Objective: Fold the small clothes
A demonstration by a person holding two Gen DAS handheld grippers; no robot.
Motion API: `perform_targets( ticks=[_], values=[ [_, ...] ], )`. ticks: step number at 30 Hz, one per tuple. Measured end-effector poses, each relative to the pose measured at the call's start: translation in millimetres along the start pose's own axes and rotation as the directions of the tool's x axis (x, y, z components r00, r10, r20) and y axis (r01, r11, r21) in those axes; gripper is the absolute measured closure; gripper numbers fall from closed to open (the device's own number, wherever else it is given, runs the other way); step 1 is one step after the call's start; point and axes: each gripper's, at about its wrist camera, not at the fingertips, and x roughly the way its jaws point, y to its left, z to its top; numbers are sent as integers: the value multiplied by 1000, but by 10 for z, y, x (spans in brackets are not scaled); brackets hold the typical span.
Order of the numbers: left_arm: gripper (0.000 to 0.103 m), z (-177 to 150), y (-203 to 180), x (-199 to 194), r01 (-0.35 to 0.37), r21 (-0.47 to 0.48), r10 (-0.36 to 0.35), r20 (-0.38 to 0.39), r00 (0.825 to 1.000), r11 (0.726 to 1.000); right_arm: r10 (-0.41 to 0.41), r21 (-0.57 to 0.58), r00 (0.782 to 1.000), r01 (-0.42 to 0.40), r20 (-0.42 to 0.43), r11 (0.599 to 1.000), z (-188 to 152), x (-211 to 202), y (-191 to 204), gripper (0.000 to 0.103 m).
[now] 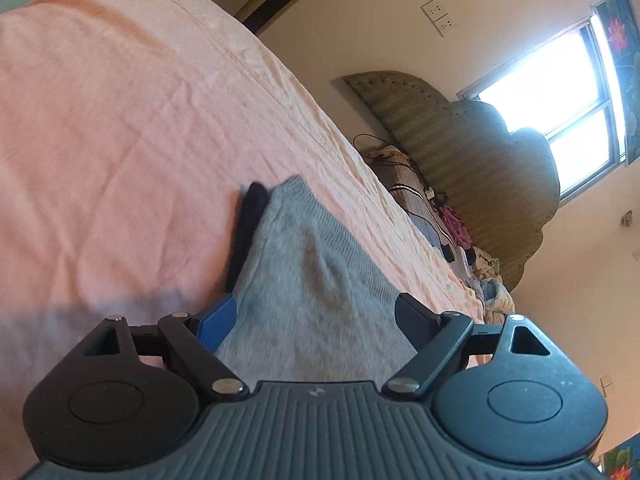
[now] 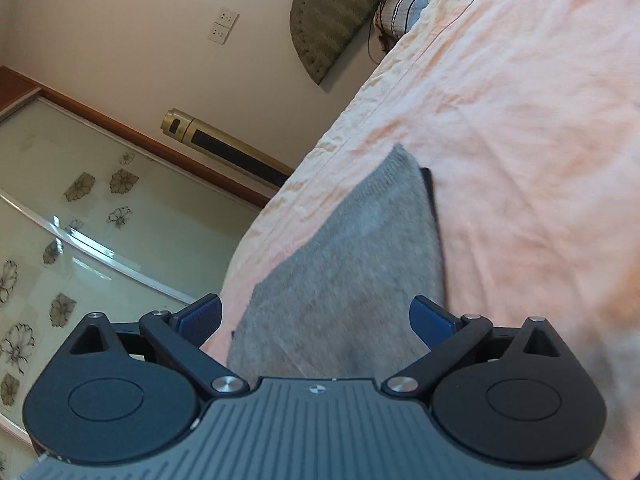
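Both your left gripper [image 1: 316, 316] and right gripper [image 2: 316, 316] stand wide open, holding nothing. The grey garment [image 1: 316, 280] lies flat ahead between each pair of jaws, apparently already folded. Your next move, as judged, is finding a fresh edge or setting it aside.

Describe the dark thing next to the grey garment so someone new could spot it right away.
Start at the wide peach-pink bedsheet. On it lies a flat grey knitted garment. The narrow dark navy cloth strip runs along one long edge of that garment, touching it; it is the only near-black item on the sheet, and far slimmer than the grey piece.
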Motion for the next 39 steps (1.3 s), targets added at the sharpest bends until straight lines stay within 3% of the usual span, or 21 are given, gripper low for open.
perform_targets(
  ticks=[3,6,8,11,14,16,17,18,19,20,25,31,36,37,38,39],
  values=[
    [16,-417,133,-297,26,-38,-27,-13,1000,999,-37,54,999,36,21,998,-359,-387,-165,1],
    [16,-716,238,-396,14,-80,-14,0,1000,997,-53,68,998,51,27,996,-598,-470,-262,3],
    [16,-801,244,-357,18,-91,-17,13,1000,996,-81,42,996,80,25,996,-622,-378,-186,1],
    [16,-744,172,-204,36,-117,-34,19,999,992,-32,78,999,33,-16,996,-572,-60,-102,1],
    [16,-667,153,-14,-8,-145,15,44,999,989,-103,32,994,102,23,994,-500,234,8,4],
    [17,-635,87,78,-44,-108,50,50,998,993,-137,23,989,136,49,990,-465,370,37,13],
    [19,-636,47,104,-62,-85,66,51,997,994,-161,21,986,161,41,987,-449,440,36,34],
    [26,-641,-1,127,-85,-44,87,43,995,995,-176,24,984,175,21,984,-435,506,16,69],
    [59,-649,-46,169,-122,8,122,20,992,993,-184,24,983,185,-17,983,-434,577,-23,86],
    [93,-666,-72,237,-168,58,169,-18,985,984,-186,19,982,186,-24,982,-449,595,-60,89],
    [98,-690,-157,150,-193,160,196,-3,981,968,-146,-32,989,145,-22,989,-446,494,5,90],
    [99,-748,-266,-486,-91,202,90,12,996,975,-63,-135,996,53,-65,989,-524,-5,231,91],
    [99,-1161,-51,-1027,-60,241,74,-50,996,969,-12,-86,988,-2,-155,996,-848,-529,-6,90],
    [99,-1246,-10,-1051,-71,268,93,-70,993,961,-41,-87,985,26,-167,996,-929,-597,-55,89],
    [98,-1317,28,-1063,-88,295,117,-80,990,951,-82,-85,983,69,-162,994,-981,-653,-100,79],
    [98,-1356,61,-1090,-104,312,132,-69,989,944,-108,-75,982,97,-157,992,-1000,-703,-142,63]
  ],
)
